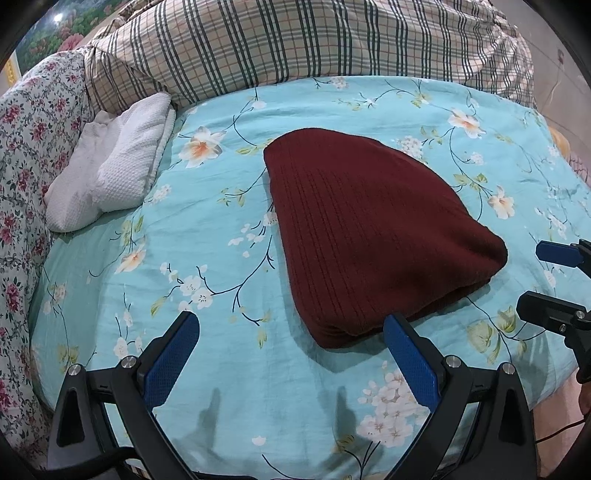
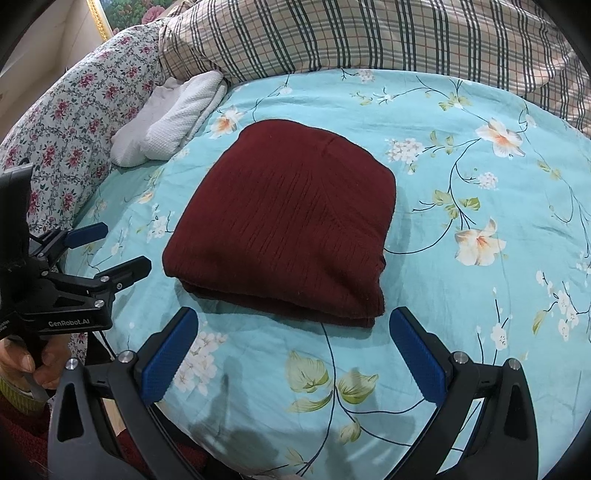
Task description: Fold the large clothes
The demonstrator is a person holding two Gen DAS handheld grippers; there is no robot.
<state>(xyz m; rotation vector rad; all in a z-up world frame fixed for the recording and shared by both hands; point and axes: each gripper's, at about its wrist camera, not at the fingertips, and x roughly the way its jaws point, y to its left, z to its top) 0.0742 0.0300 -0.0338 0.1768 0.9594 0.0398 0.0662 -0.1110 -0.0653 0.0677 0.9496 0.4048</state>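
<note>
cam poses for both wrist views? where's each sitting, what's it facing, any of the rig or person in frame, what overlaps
Left wrist: sits low behind the open left gripper, facing across the bed at the folded maroon sweater; the right gripper shows at the right edge.
Right wrist: sits behind the open right gripper, facing the same sweater more squarely; the left gripper and the hand holding it show at left.
Shared: sweater, blue floral sheet, white towel, plaid quilt.

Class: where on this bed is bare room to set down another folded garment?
Free: sheet right of the folded maroon sweater, and the strip between it and the plaid quilt. Crowded: left, where the white towel meets the floral pillow.
</note>
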